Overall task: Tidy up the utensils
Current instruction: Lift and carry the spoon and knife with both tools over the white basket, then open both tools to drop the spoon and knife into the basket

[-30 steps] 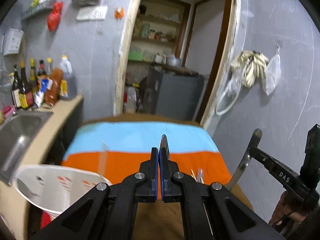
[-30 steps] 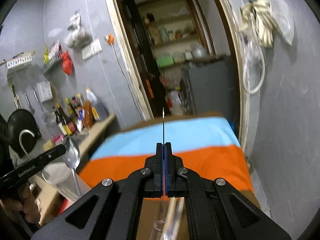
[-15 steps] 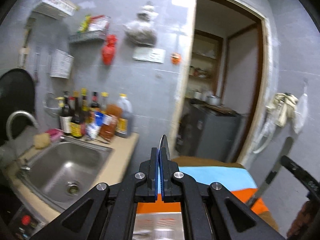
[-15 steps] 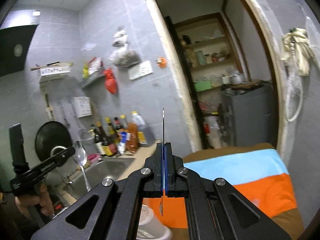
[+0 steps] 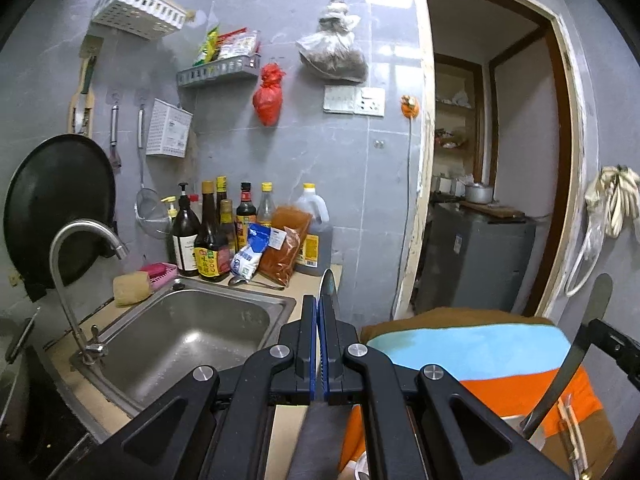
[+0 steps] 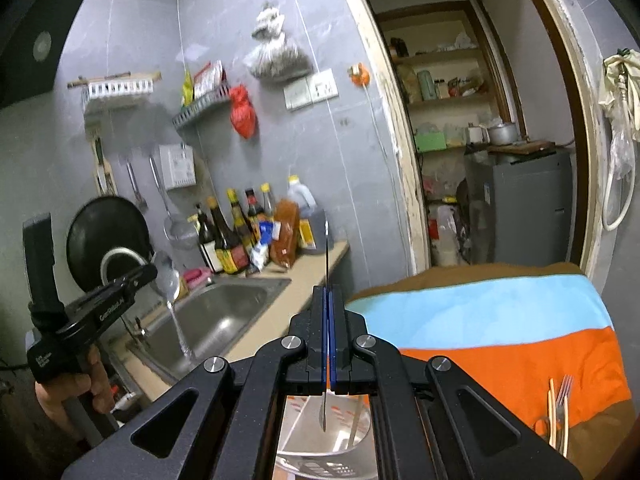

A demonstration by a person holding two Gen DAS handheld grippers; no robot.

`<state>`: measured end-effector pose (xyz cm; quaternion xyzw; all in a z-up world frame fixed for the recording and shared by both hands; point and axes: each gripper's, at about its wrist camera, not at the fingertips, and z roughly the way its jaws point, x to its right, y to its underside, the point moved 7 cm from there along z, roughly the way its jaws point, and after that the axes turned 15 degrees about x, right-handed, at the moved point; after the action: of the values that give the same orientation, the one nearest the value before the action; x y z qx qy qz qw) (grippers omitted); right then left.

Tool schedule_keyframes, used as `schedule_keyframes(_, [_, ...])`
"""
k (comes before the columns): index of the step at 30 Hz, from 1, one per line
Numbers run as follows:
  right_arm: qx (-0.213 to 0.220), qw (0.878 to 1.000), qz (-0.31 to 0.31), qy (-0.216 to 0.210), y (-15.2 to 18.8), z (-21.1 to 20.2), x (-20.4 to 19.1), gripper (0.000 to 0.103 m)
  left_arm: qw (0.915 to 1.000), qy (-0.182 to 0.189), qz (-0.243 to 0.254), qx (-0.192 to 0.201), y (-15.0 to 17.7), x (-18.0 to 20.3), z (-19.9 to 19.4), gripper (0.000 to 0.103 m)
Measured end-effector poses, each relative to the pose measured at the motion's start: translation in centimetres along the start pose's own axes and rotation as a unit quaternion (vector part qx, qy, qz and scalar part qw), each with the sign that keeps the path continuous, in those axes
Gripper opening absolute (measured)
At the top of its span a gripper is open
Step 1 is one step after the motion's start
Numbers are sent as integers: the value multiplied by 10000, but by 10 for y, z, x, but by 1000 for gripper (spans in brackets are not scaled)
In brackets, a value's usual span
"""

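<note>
While both grippers hang raised over the counter edge, the left gripper [image 5: 319,344] is clamped on a spoon [image 6: 170,280], its bowl up, above the sink [image 5: 188,336]. The right gripper [image 6: 329,336] pinches a knife [image 5: 576,352] edge-on, blade upward, over a white container [image 6: 320,432]. A fork [image 6: 562,400] lies on the striped cloth [image 6: 500,320].

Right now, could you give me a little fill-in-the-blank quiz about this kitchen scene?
1. The left gripper has its jaws shut on a ____.
2. The right gripper has its jaws shut on a ____.
3. The fork has its prongs on the ____ stripe of the cloth.
Missing words: spoon; knife; orange.
</note>
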<state>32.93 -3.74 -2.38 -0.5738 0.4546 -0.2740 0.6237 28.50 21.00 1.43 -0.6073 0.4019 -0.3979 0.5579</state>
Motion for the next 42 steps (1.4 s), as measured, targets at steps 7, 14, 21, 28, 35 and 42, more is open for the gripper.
schedule_keyframes(7, [-337, 9992, -88, 170, 29, 8, 5, 1, 9990, 291, 321, -102, 33, 30, 6, 2])
schedule_keyframes(14, [-581, 9981, 14, 184, 41, 6, 10, 2, 9958, 751, 55, -528, 51, 41, 3, 5])
schedule_keyframes(21, [-590, 9980, 140, 151, 35, -3, 14, 3, 9873, 1154, -592, -921, 54, 40, -1, 8])
schedule_keyframes(28, [-268, 9995, 117, 151, 8, -22, 21, 4, 9822, 1327, -970, -904, 41, 48, -12, 30])
schedule_keyframes(35, [302, 9984, -25, 476, -29, -60, 47, 51, 9797, 1590, -1038, -644, 21, 80, -31, 57])
schedule_keyframes(42, [823, 9892, -439, 1127, -66, -109, 86, 84, 9787, 1757, -1040, -201, 1, 122, -54, 93])
